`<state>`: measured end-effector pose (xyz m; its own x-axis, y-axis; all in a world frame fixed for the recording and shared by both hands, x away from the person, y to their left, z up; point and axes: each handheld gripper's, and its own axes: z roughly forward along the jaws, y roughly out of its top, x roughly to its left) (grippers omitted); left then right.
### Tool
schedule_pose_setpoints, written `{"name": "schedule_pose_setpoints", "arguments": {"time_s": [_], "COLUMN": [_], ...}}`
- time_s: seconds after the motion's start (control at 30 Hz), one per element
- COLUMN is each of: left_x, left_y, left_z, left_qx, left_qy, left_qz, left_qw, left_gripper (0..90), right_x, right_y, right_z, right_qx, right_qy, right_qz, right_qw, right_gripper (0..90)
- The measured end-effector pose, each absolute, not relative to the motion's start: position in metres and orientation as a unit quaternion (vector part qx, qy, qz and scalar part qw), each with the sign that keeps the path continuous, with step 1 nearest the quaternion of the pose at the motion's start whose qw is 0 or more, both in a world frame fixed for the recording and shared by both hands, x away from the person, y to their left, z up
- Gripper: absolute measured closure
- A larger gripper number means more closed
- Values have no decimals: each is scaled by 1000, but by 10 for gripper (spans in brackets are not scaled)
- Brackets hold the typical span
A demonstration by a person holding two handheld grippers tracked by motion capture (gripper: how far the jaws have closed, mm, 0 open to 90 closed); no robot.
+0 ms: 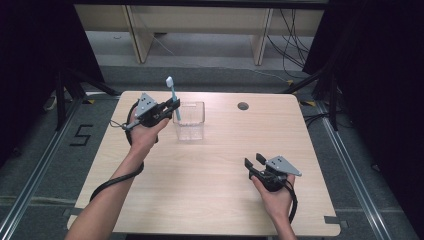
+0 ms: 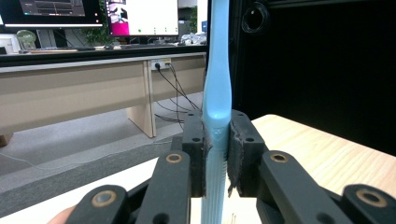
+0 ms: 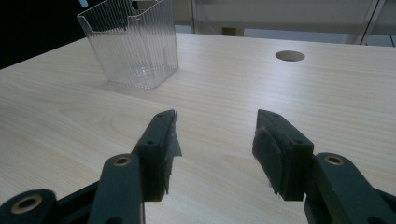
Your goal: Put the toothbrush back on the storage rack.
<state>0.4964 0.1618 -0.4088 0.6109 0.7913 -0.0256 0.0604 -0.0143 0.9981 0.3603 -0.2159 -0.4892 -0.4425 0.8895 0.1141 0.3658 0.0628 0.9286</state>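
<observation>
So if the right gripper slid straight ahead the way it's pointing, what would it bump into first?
Probably nothing soon. The right gripper points across bare table; its open jaws aim between the clear container and the round hole. Depth is hard to judge, but the container looks off to the side.

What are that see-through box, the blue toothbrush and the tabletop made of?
The box looks like clear hard plastic: you see through its ribbed walls. The toothbrush, clamped in the left gripper, seems smooth, slightly glossy light-blue plastic with a white head. The table shows pale wood grain with a matte, even surface, probably laminate rather than solid wood, though that is hard to tell.
</observation>
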Motion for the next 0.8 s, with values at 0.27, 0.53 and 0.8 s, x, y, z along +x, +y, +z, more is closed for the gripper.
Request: {"name": "schedule_pose_setpoints", "arguments": {"time_s": [0.27,0.53,0.8], "left_x": [501,504,507], "left_y": [160,158,156], "left_z": [-415,-419,-424], "left_qx": [651,651,651], "left_qy": [331,333,341], "left_qz": [295,300,305], "left_qw": [616,612,605], "left_gripper": [782,782,782], "right_x": [360,362,362], "right_y": [-216,-219,-217], "right_z": [-489,-489,-489], "right_qx": [461,453,451], "right_qy": [682,684,682], "right_qz": [506,504,508], "right_qw": [259,270,271], "right_gripper": [492,492,492]}}
